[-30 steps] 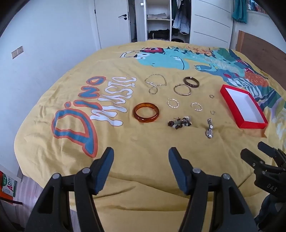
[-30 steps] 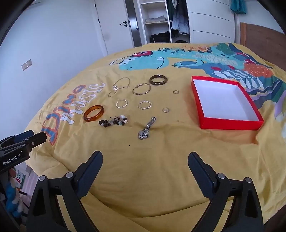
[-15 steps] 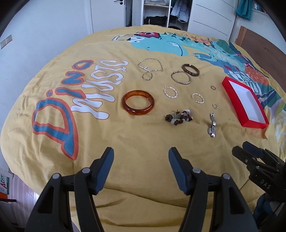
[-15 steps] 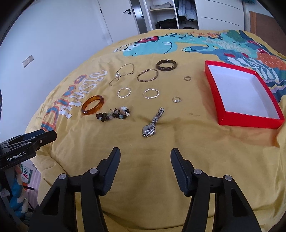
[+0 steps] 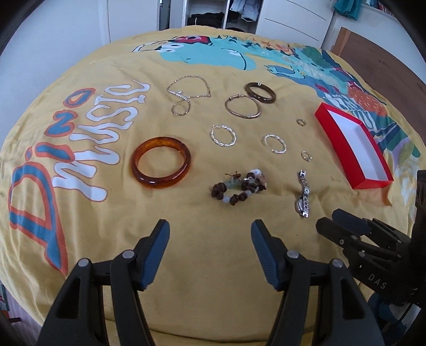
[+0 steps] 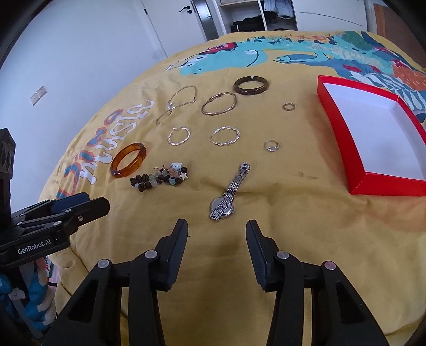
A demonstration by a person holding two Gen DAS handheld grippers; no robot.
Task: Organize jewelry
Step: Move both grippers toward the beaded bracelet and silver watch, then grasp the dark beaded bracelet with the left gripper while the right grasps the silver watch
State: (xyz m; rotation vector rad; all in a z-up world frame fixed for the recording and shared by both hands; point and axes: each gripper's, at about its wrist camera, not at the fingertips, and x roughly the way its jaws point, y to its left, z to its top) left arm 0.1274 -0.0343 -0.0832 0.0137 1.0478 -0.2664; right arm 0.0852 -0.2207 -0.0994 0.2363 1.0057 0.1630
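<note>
Jewelry lies spread on a yellow bedspread: an amber bangle (image 5: 160, 166), a beaded bracelet (image 5: 238, 188), a silver watch (image 6: 229, 196), a dark bangle (image 6: 251, 85), a gold bangle (image 6: 218, 103), twisted silver hoops (image 6: 225, 136), a chain (image 5: 188, 89) and small rings (image 6: 272, 145). A red box (image 6: 372, 133) with a white inside lies empty at the right. My left gripper (image 5: 210, 234) stands open above the cloth, short of the beaded bracelet. My right gripper (image 6: 216, 232) hovers just short of the watch, its jaws closing with nothing between them.
The bedspread (image 5: 213, 266) drops off at its near edge under both grippers. White walls, a door (image 6: 175, 24) and an open wardrobe (image 5: 218, 13) stand beyond the bed. A wooden headboard (image 5: 386, 66) sits at the far right.
Both grippers have come down and forward toward the jewelry. The right gripper's jaws have narrowed a lot; the left jaws keep the same width.
</note>
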